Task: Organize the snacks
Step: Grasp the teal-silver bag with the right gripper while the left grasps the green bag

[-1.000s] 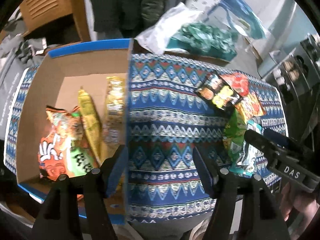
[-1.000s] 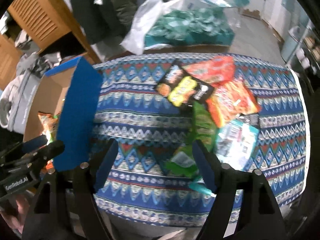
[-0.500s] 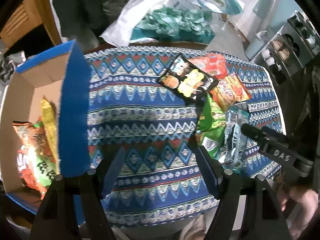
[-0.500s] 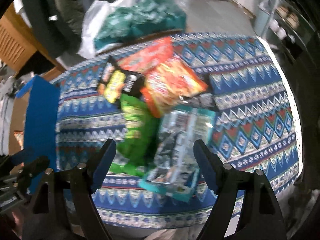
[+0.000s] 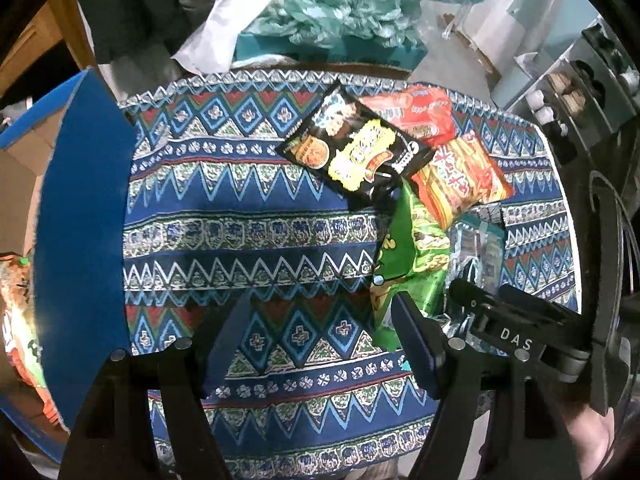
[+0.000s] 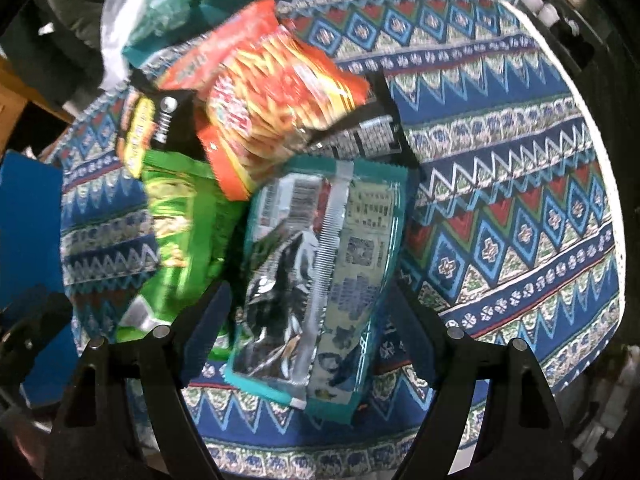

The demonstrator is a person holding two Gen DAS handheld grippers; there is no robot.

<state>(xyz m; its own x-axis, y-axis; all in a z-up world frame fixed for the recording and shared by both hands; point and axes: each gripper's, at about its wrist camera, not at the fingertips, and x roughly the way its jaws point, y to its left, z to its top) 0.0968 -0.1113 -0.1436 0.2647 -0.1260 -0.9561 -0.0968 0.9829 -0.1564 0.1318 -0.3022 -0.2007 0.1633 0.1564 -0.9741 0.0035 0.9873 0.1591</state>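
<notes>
Teal foil snack packet (image 6: 320, 264) now lies between my wide-open right gripper (image 6: 308, 328) — I've swung over from the box, ready to grab.

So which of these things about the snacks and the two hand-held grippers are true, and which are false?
1. The right hand-held gripper stands open around the teal packet. True.
2. The left hand-held gripper grips the green bag. False: it is open over bare tablecloth, holding nothing.
3. The black packet partly covers a red bag. True.
4. The teal packet lies with its front picture up. False: its back seam and barcode face up.
5. The cardboard box sits right of the snack pile. False: it is left.
</notes>
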